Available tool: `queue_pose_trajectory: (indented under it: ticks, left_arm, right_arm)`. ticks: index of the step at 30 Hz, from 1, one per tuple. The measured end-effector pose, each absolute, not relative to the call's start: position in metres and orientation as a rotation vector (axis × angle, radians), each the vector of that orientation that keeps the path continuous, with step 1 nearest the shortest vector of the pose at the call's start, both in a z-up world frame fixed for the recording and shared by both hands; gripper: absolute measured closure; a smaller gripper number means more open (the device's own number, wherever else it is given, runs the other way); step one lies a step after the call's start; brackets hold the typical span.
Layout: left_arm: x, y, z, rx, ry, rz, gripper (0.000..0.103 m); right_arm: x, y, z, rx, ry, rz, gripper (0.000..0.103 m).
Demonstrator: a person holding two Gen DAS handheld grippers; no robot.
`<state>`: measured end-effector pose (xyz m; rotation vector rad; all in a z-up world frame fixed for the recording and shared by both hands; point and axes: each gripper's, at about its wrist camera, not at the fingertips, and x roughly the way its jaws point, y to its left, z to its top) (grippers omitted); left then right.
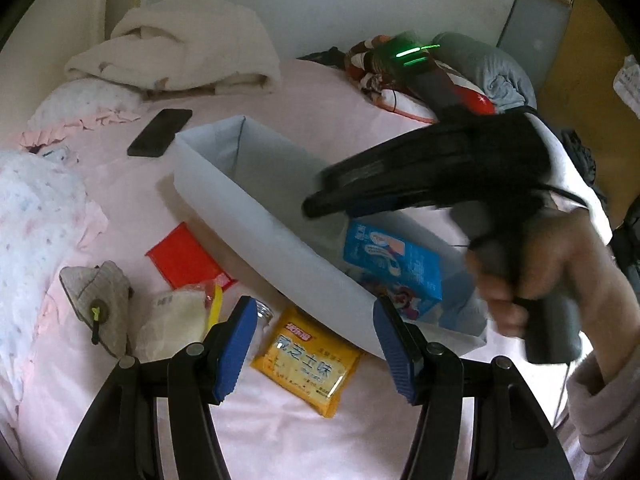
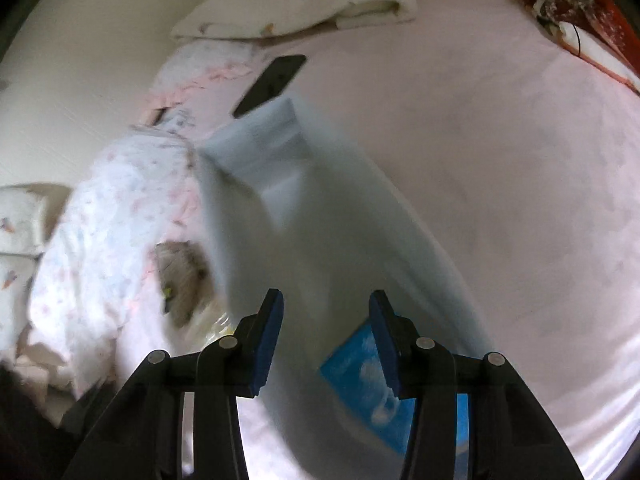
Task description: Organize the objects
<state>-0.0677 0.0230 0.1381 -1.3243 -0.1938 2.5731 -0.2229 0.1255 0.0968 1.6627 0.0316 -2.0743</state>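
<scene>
A long white box [image 1: 240, 208] lies on the pink bed, with a blue carton [image 1: 394, 268] inside its near end. My left gripper [image 1: 316, 320] stands open over the box's near wall and a yellow snack packet [image 1: 308, 356], holding nothing. To its left are a red packet [image 1: 182, 260], a white bag [image 1: 172, 320] and a grey cap [image 1: 100, 296]. A hand holds my right gripper [image 1: 320, 200] above the box. In the blurred right wrist view, the right gripper [image 2: 326, 304] is open and empty over the white box [image 2: 360, 240] and the blue carton [image 2: 360, 376].
A black phone [image 1: 160, 132] lies just beyond the box's far corner. Behind it is a folded cream blanket [image 1: 180, 48]. Patterned clothes [image 1: 400, 76] are heaped at the back right, and a floral quilt [image 1: 36, 216] bunches along the left. A metal jar lid [image 1: 264, 312] shows by my left finger.
</scene>
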Motion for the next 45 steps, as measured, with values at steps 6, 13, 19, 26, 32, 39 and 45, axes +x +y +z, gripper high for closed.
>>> queue_pose_trajectory:
  ticks: [6,13,19,26,32,39,45]
  left_arm:
    - [-0.061,0.029,0.141,-1.298,-0.106,2.604,0.045]
    - [-0.059,0.032,0.137,-1.319,-0.101,2.596,0.045]
    - [-0.057,0.029,0.141,-1.291,-0.120,2.604,0.045]
    - [-0.043,0.005,0.144,-1.234,-0.115,2.687,0.045]
    - [-0.022,-0.027,0.133,-1.227,-0.153,2.735,0.045]
    - [-0.017,-0.041,0.099,-1.348,-0.226,2.724,0.045]
    - [-0.024,-0.038,0.065,-1.397,-0.207,2.726,0.045]
  right_arm:
    - [-0.215,0.096,0.090,1.762,0.475,-2.036,0.057]
    - [-0.207,0.109,0.067,1.987,0.764,-1.937,0.057]
    - [-0.199,0.112,0.083,1.905,0.660,-1.983,0.057]
    - [-0.136,0.123,0.167,1.215,0.385,-2.262,0.058]
    - [-0.066,0.145,0.166,0.940,0.204,-2.182,0.057]
    - [-0.002,0.151,0.114,0.856,0.306,-2.176,0.057]
    - [-0.008,0.146,0.070,0.948,0.324,-2.135,0.057]
